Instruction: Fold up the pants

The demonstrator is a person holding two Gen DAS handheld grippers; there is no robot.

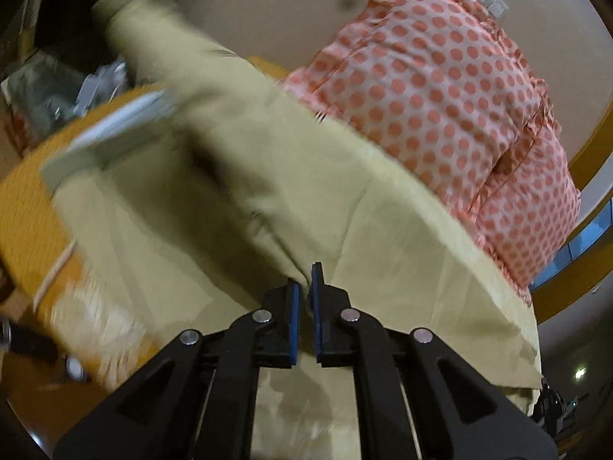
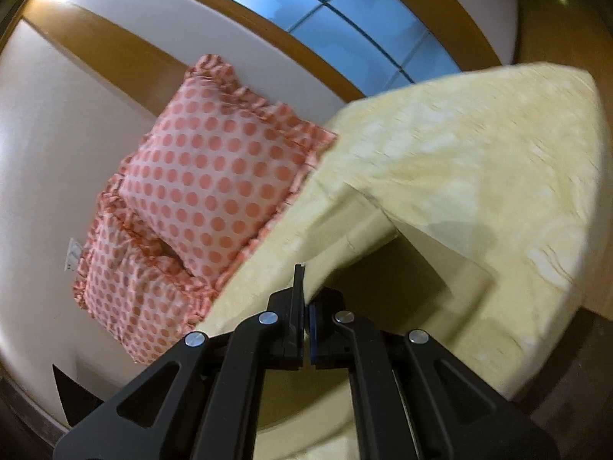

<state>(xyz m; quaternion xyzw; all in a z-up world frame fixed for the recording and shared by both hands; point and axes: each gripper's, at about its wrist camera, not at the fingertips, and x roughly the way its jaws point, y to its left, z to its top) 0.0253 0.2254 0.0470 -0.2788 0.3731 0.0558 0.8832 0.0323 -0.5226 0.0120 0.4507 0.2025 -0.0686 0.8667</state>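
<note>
The pale yellow pants (image 1: 268, 176) are lifted and spread in front of me, blurred by motion. My left gripper (image 1: 305, 280) is shut on a fold of the pants, the cloth pinched between its blue pads. In the right wrist view my right gripper (image 2: 306, 291) is shut on an edge of the same pants (image 2: 459, 176), which hang away to the upper right. One pant leg (image 1: 145, 19) runs off to the upper left in the left wrist view.
Two pink polka-dot pillows (image 1: 452, 115) lean against the cream wall (image 1: 268, 0); they also show in the right wrist view (image 2: 207, 176). An orange bedcover (image 1: 27, 207) lies at the left. A window (image 2: 345, 11) with a wooden frame is above.
</note>
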